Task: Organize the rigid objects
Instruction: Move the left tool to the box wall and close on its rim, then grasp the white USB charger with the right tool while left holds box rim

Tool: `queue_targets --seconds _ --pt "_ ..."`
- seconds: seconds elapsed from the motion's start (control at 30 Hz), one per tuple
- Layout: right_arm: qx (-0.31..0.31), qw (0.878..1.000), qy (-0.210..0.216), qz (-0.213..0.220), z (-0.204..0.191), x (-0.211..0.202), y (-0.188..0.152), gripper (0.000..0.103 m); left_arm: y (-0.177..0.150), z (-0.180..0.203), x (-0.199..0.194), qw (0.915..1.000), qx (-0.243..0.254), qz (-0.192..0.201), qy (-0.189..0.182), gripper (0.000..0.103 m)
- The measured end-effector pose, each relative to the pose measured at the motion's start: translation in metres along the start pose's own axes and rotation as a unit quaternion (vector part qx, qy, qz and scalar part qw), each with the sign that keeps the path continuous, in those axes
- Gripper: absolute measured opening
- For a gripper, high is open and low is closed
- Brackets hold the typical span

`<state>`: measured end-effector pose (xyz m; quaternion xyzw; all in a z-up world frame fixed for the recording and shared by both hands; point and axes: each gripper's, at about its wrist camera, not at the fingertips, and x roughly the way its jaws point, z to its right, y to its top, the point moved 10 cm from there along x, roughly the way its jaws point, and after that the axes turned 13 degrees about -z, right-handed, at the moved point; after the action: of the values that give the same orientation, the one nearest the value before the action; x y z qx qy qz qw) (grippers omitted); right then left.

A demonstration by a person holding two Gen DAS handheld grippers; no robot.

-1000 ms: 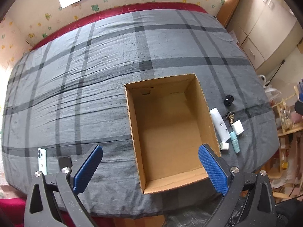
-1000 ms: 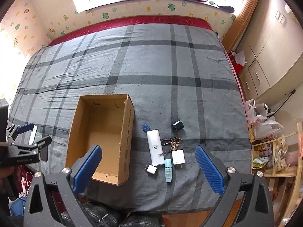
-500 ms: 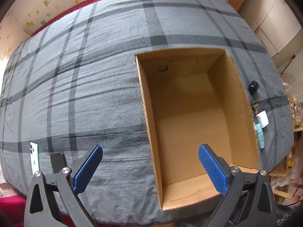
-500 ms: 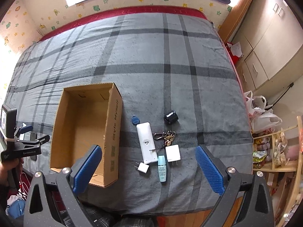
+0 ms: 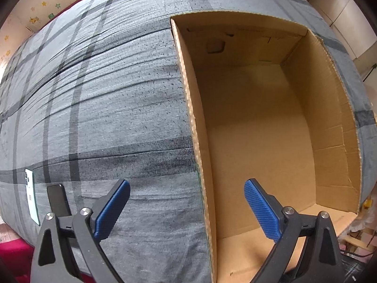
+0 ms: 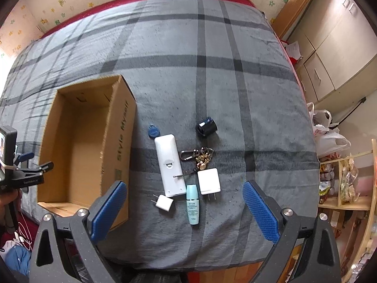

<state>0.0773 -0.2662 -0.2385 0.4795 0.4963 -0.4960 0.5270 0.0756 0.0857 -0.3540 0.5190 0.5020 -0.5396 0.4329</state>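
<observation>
An open, empty cardboard box lies on the grey plaid bed. My left gripper is open, its two pads either side of the box's near left wall; it also shows in the right wrist view. My right gripper is open above a cluster right of the box: a white remote, a small white plug, a larger white charger, a pale blue tube, a key bunch, a blue fob and a black cylinder.
A white phone and a black phone lie on the bed left of the left gripper. Cabinets, plastic bags and a wooden shelf stand right of the bed.
My left gripper has moved down and forward onto the box's near left wall; the box now fills its view. My right gripper has come closer to the small items.
</observation>
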Motion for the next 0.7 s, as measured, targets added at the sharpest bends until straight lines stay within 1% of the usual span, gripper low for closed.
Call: queue_targets --seconds 0.03,0.07,0.13,0.2,0.23,0.3,0.33,0.37,0.4,0.43,0.5,0.7 --pt "0.001 1.0 -0.002 -0.003 0.001 0.004 -0.001 0.101 0.002 0.001 0.003 1.0 0.002 -0.001 0.002 0.094" --pt "0.001 1.0 -0.003 -0.006 0.002 0.006 -0.002 0.101 0.003 0.001 0.005 1.0 0.004 -0.002 0.004 0.087" --pt "0.0 1.0 -0.004 -0.012 0.004 0.013 -0.004 0.101 0.005 0.003 0.01 0.9999 0.007 -0.005 0.008 0.079" --pt "-0.001 1.0 -0.007 -0.015 0.007 0.019 -0.006 0.101 0.005 0.004 0.013 0.9999 0.008 -0.008 0.008 0.076" --pt "-0.002 1.0 -0.009 -0.017 0.008 0.02 -0.006 0.101 0.005 0.005 0.014 0.9999 0.009 -0.008 0.005 0.071" --pt "-0.002 1.0 -0.014 -0.019 0.011 0.027 -0.007 0.101 0.004 0.008 0.016 0.9998 0.015 -0.011 0.003 0.055" --pt "-0.002 1.0 -0.016 -0.023 0.013 0.032 -0.007 0.101 0.003 0.01 0.019 0.9997 0.02 -0.017 0.002 0.032" --pt "0.0 0.999 -0.019 -0.027 0.016 0.037 -0.007 0.101 0.002 0.012 0.022 0.9995 0.023 -0.022 -0.003 0.019" --pt "0.001 0.999 -0.02 -0.03 0.018 0.04 -0.007 0.101 0.001 0.015 0.024 0.9993 0.025 -0.026 -0.012 0.016" --pt "0.004 0.999 -0.021 -0.031 0.021 0.044 -0.006 0.101 0.0 0.016 0.025 0.9992 0.027 -0.027 -0.008 0.015" --pt "0.01 0.999 -0.022 -0.035 0.028 0.052 -0.004 0.101 0.0 0.018 0.025 0.9992 0.028 -0.027 0.005 0.014" --pt "0.018 0.998 -0.027 -0.058 0.046 0.085 -0.002 0.1 0.001 0.019 0.025 0.9992 0.021 -0.032 0.005 0.014"
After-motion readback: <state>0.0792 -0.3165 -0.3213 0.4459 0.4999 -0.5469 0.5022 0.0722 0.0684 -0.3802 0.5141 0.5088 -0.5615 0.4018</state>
